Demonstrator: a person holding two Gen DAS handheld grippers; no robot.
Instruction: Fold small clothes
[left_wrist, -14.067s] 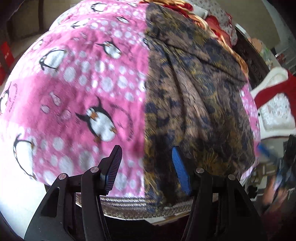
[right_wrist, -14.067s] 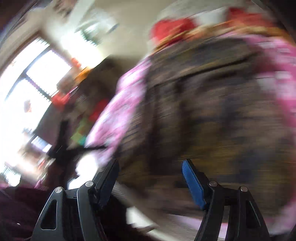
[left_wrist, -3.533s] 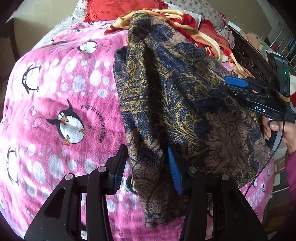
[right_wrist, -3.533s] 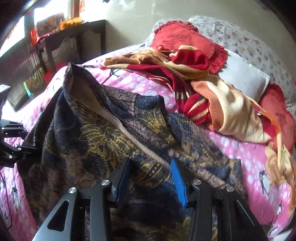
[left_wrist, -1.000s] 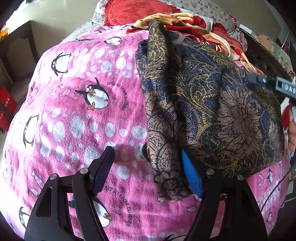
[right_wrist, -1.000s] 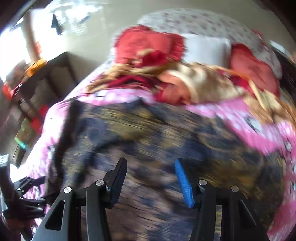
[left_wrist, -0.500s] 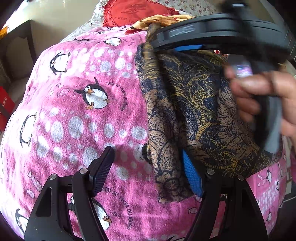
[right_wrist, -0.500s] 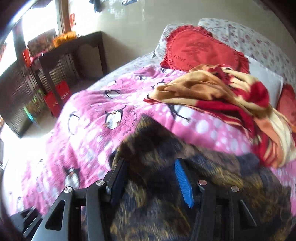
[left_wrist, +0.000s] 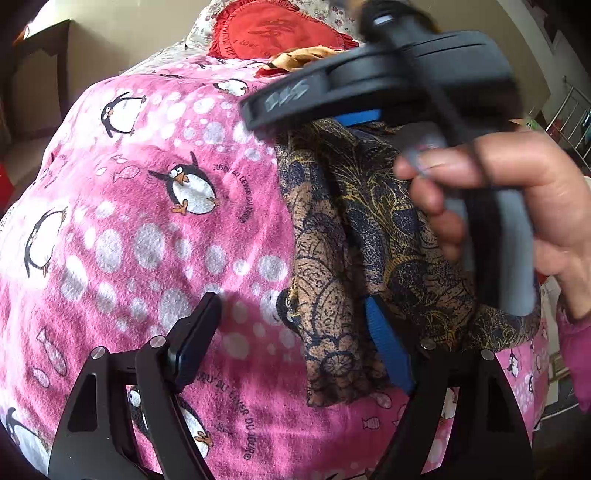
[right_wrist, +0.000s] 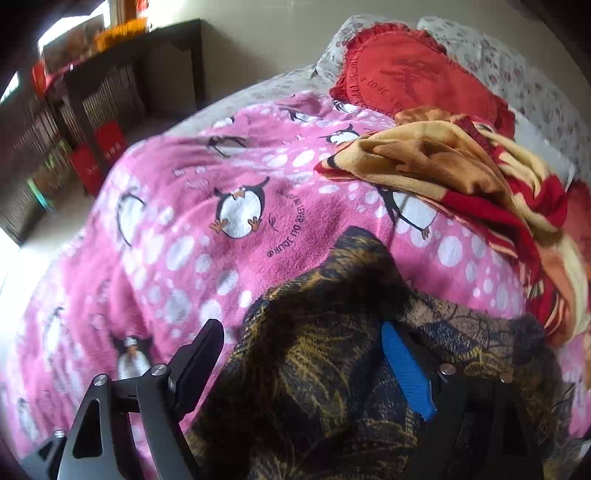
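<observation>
A dark brown, navy and gold patterned garment (left_wrist: 369, 229) lies folded on the pink penguin blanket (left_wrist: 147, 221). My left gripper (left_wrist: 291, 339) stands over its near left corner. The jaws are opening: the blue pad (left_wrist: 388, 350) rests against the cloth and the black pad (left_wrist: 195, 332) stands clear on the blanket. My right gripper (right_wrist: 301, 362) is over the garment's far corner (right_wrist: 314, 350). Its jaws are opening too, with cloth lying loose between them. In the left wrist view a hand (left_wrist: 517, 206) holds it above the garment.
A red heart cushion (right_wrist: 413, 77) and a floral pillow (right_wrist: 517, 66) lie at the head of the bed. An orange and red striped blanket (right_wrist: 461, 166) is bunched to the garment's right. A dark wooden shelf (right_wrist: 110, 85) and red boxes (right_wrist: 96, 155) stand beside the bed.
The right gripper swept from the garment's right side across to its far left edge, then its jaws spread wide. The left gripper stayed put and its jaws widened slightly.
</observation>
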